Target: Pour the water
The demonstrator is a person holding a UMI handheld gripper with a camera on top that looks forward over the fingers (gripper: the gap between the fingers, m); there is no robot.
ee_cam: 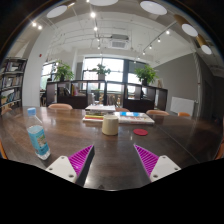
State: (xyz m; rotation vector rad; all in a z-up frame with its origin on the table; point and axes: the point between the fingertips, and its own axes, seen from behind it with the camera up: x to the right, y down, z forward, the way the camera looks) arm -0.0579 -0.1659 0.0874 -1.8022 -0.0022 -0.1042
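**Gripper open over the table, bottle off to the left**

The hand-held gripper (114, 160) hangs above a dark wooden table (180, 135) with its two fingers spread wide apart and nothing between them; the magenta pads (81, 158) on their inner faces show clearly. The stretch of tabletop straight ahead of the fingers is bare up to a small cream-coloured cylindrical cup (110, 124), which stands upright beyond the fingers, roughly on the line between them. To the left of the left finger, and well apart from it, stands a clear plastic water bottle with a blue label (37, 134), upright on the table. A small flat red disc (140, 132) lies just right of the cup. Behind the cup sits a stack of books or boxes (121, 115). Farther back are brown chairs (61, 106), potted green plants (146, 74) and large bright windows (105, 72).
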